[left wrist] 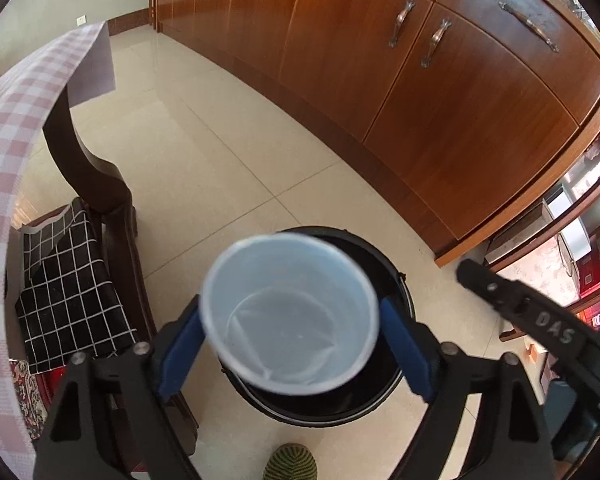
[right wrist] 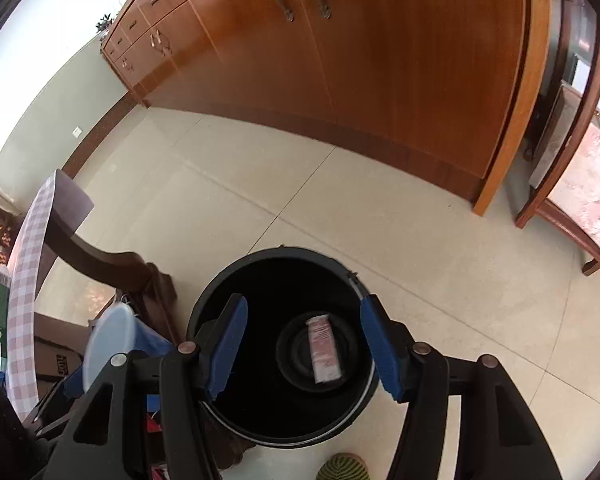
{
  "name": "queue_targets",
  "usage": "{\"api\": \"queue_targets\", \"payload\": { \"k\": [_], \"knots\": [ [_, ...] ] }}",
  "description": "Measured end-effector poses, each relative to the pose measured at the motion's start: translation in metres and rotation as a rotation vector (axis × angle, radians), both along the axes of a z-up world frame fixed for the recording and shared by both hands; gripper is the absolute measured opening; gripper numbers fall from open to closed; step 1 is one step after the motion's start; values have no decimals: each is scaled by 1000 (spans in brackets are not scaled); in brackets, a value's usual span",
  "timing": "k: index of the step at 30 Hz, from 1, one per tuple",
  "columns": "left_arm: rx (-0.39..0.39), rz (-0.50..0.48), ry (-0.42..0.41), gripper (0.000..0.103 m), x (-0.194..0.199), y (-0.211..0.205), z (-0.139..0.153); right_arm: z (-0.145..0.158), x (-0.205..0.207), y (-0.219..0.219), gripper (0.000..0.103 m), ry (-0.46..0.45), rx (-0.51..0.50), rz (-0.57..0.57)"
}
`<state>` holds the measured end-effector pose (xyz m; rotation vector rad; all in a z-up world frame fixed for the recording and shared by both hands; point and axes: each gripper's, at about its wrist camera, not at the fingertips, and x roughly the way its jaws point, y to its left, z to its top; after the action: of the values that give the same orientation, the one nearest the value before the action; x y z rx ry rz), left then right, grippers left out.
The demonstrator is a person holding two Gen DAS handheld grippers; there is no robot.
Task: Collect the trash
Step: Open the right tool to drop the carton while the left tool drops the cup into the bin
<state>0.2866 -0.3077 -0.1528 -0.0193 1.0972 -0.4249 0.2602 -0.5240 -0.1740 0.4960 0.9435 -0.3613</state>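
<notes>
Blue-padded left gripper (left wrist: pixel 290 344) clenched on clear plastic cup (left wrist: pixel 291 320), held mouth-up over black bin (left wrist: pixel 396 280) on the floor; right gripper (right wrist: pixel 302 346) released, poised above the same bin with a pink wrapper (right wrist: pixel 324 350) lying at its bottom. Dropping step, by the look of it: next, parting the left jaws over the opening. Chair leg (left wrist: pixel 100 188) crowding at nine o'clock, wooden cabinets (left wrist: pixel 440 80) at one o'clock.

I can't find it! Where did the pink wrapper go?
In the right wrist view, the pink wrapper lies at the bottom of the black trash bin, between the open right gripper's fingers.
</notes>
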Motion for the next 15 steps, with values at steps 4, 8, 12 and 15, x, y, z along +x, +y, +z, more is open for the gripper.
{"api": "queue_targets", "payload": {
  "k": [4, 8, 12, 15],
  "knots": [
    [19, 8, 7, 88, -1, -3, 1, 13, -8, -2, 61, -22, -41, -20],
    [20, 3, -75, 88, -8, -5, 15, 20, -10, -3, 61, -25, -40, -21],
    [-1, -22, -108, 88, -16, -7, 28, 32, -17, -1, 61, -48, -49, -31],
    [-22, -28, -112, 88, -23, -8, 39, 42, -30, -1, 62, -68, -53, -60]
  ]
}}
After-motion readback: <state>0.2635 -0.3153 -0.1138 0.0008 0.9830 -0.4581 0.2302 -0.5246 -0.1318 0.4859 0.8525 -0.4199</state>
